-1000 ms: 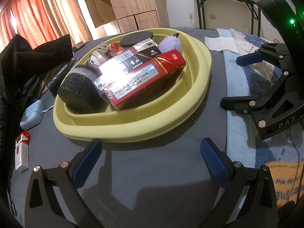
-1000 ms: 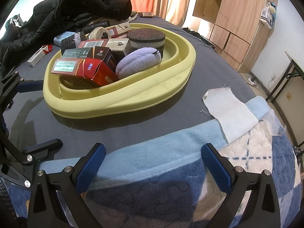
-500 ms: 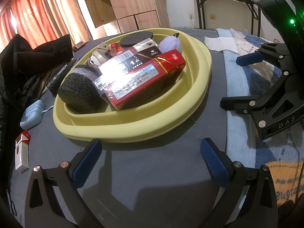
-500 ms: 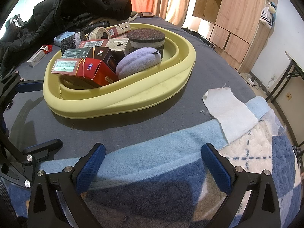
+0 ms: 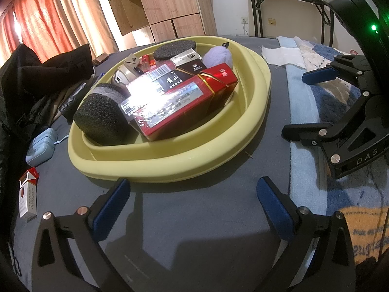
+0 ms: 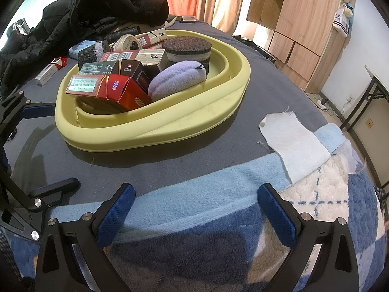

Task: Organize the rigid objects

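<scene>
Bedroom with a grey bed sheet (image 5: pixel 194 219) as the work surface. Yellow basin (image 5: pixel 255 102) sits mid-bed, packed with boxes. Left gripper (image 5: pixel 193 202) and right gripper (image 6: pixel 194 206) hover with jaws spread, empty. I'd grab the stray cigarette pack (image 5: pixel 28 194) far left by its narrow sides.

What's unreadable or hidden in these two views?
- Left wrist: top of the red carton is washed out by glare, so its print is lost.
- Both views: the yellow basin floor is covered by the boxes.
- Left wrist: the small red-and-white pack sits at the distorted edge, its text too small.
- Right wrist: items behind the black jacket are hidden.
</scene>
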`<state>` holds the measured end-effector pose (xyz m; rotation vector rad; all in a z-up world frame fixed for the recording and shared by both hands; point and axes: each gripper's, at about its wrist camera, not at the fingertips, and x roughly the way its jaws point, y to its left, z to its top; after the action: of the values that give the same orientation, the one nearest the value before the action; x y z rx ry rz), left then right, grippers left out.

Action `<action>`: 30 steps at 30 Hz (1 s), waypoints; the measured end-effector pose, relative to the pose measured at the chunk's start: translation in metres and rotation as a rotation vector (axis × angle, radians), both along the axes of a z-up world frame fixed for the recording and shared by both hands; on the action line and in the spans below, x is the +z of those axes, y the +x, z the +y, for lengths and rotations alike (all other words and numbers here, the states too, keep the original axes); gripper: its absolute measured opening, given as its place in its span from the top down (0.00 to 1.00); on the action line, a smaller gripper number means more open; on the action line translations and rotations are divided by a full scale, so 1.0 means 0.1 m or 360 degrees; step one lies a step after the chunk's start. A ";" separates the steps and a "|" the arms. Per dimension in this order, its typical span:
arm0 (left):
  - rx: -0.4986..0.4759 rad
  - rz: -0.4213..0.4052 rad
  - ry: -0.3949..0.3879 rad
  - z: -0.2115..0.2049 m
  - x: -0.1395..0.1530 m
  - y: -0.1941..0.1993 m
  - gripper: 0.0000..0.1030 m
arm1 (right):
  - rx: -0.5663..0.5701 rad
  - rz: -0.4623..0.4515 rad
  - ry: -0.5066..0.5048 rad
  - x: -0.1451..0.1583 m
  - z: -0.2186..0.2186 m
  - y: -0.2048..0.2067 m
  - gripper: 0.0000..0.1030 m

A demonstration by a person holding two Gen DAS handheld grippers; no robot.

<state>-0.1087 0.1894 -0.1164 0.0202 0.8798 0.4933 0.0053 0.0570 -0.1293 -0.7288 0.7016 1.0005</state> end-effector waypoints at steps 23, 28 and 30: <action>0.0000 0.0000 0.0000 0.00 0.00 0.00 0.00 | 0.0000 0.0000 -0.0001 0.01 -0.01 0.00 0.00; 0.0000 0.0000 0.0000 0.00 0.00 0.00 0.00 | 0.0000 0.0000 -0.0001 0.02 -0.01 0.01 0.00; 0.0000 0.0000 0.0000 0.00 0.00 0.00 0.00 | 0.0000 0.0001 -0.0001 0.02 -0.01 0.00 0.00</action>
<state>-0.1084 0.1897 -0.1165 0.0202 0.8798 0.4933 0.0057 0.0560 -0.1278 -0.7289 0.7023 1.0004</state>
